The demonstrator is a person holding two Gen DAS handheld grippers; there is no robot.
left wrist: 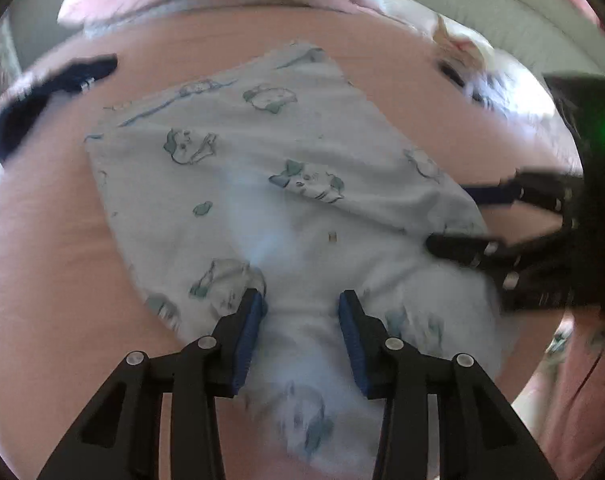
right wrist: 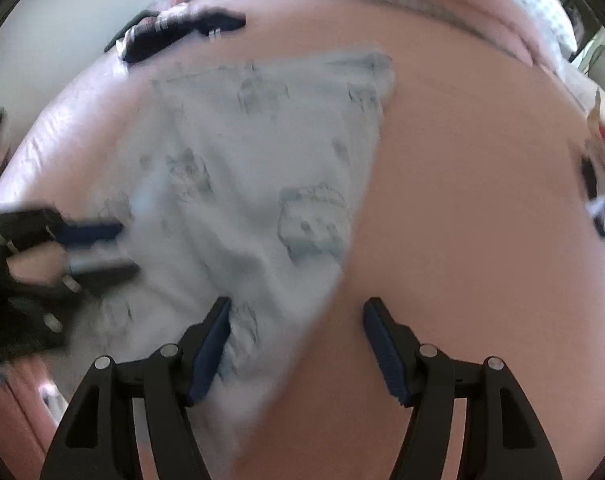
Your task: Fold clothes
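Two blue-padded fingers of our left gripper [left wrist: 302, 300] stand well apart with nothing pinched, poised over the near end of the pale printed garment [left wrist: 262, 168] spread on the pink bed [left wrist: 42, 240], likely to take a fold edge. From the right wrist, our right gripper [right wrist: 296, 308] is wide open too, straddling the garment's right edge.

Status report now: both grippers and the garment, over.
Left gripper open over printed garment. Right gripper open at its edge. Dark clothing apart, not in the way.
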